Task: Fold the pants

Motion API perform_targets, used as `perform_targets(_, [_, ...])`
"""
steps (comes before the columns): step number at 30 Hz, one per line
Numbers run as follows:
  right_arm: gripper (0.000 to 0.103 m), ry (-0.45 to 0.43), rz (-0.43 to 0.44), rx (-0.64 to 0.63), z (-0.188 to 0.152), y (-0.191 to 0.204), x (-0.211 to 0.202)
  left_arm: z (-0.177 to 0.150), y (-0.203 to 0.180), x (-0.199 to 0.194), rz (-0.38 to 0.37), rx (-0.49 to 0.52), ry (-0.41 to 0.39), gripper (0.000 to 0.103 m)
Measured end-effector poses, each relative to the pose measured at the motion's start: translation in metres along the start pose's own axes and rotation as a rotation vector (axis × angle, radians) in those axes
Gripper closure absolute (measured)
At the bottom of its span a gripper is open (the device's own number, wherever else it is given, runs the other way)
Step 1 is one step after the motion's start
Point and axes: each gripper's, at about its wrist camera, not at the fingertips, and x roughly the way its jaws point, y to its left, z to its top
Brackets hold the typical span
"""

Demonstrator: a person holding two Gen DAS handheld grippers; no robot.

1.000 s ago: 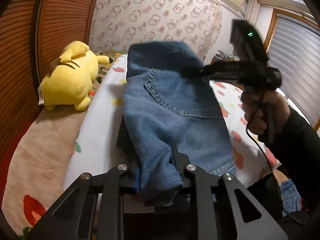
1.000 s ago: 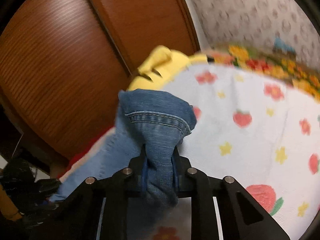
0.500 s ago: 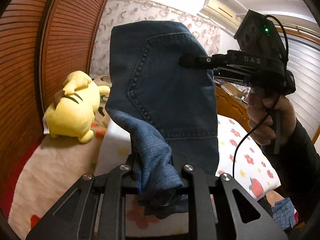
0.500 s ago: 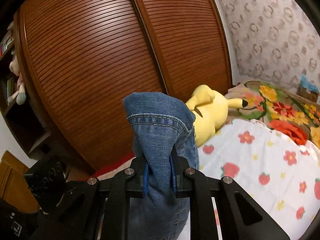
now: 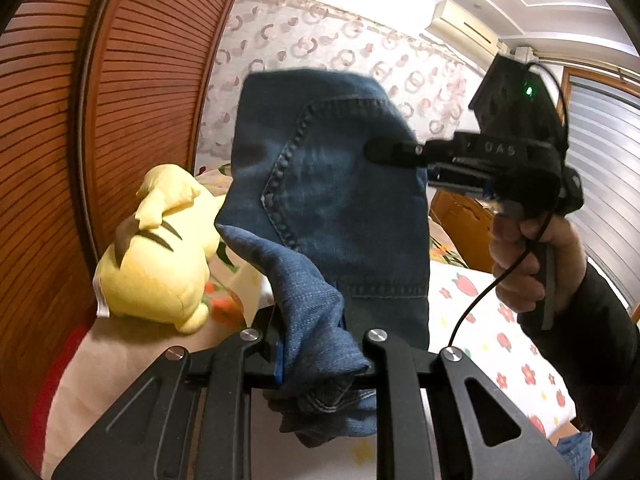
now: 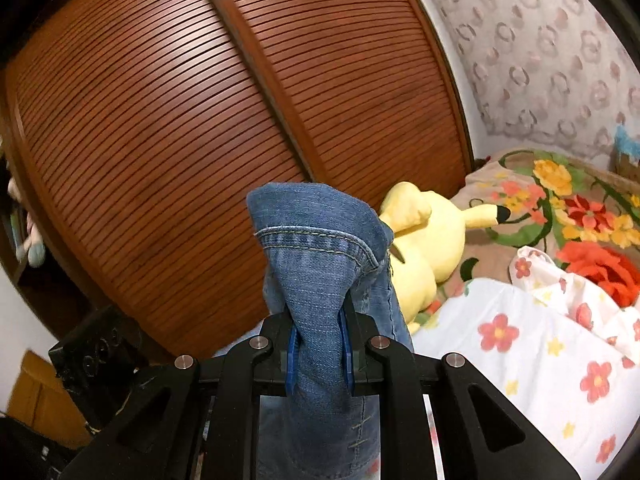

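Blue denim pants [image 5: 340, 200] hang in the air above the bed, back pocket facing the left wrist view. My left gripper [image 5: 316, 344] is shut on a bunched corner of the denim. My right gripper [image 6: 320, 340] is shut on another stitched edge of the pants [image 6: 316, 280], which stands up between its blue pads. In the left wrist view the right gripper [image 5: 384, 150] shows at the upper right, held by a hand, its tip against the cloth. The pants hang between the two grippers.
A yellow plush toy [image 5: 160, 252] lies on the bed near a slatted wooden wardrobe [image 6: 200, 100]. A white flowered sheet [image 6: 540, 360] covers the bed, with a floral blanket [image 6: 560, 200] behind. Window blinds [image 5: 600, 180] are at the right.
Both grippers have lifted the pants off the bed into the air. The views tilted up from the sheet toward the wardrobe and wall. Both grips stayed shut.
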Motion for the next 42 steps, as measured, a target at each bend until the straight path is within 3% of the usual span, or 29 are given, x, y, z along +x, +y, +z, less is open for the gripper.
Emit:
perform_targets(4, [0.086, 0.009, -0.018, 0.080, 0.014, -0.056, 0.026, 0.015, 0.013, 0.034, 0.000, 0.009, 0.032, 0.083])
perform_targets(9, [0.086, 0.049, -0.087, 0.152, 0.006, -0.116, 0.060, 0.014, 0.021, 0.070, -0.009, -0.003, 0.082, 0.083])
perform_targets(16, [0.079, 0.098, -0.155, 0.215, 0.000, -0.159, 0.090, -0.004, 0.026, 0.111, 0.026, -0.005, 0.183, 0.083])
perform_targets(20, [0.062, 0.154, -0.260, 0.192, 0.010, -0.168, 0.106, -0.013, 0.026, 0.128, 0.052, 0.010, 0.232, 0.083])
perform_targets(26, [0.053, 0.201, -0.407, 0.111, 0.020, -0.159, 0.120, -0.021, 0.023, 0.138, 0.078, 0.027, 0.268, 0.082])
perform_targets(32, [0.053, 0.130, -0.542, -0.015, 0.027, -0.125, 0.106, -0.025, 0.022, 0.140, 0.089, 0.025, 0.280, 0.081])
perform_targets(35, [0.053, 0.110, -0.525, -0.059, 0.029, -0.112, 0.111, -0.027, 0.021, 0.141, 0.097, 0.030, 0.284, 0.081])
perform_targets(39, [0.058, 0.165, -0.569, -0.055, 0.022, -0.127, 0.141, -0.028, 0.022, 0.143, 0.098, 0.019, 0.287, 0.081])
perform_targets(42, [0.058, 0.177, -0.549, 0.015, 0.015, -0.144, 0.152, -0.028, 0.021, 0.142, 0.099, 0.021, 0.281, 0.081])
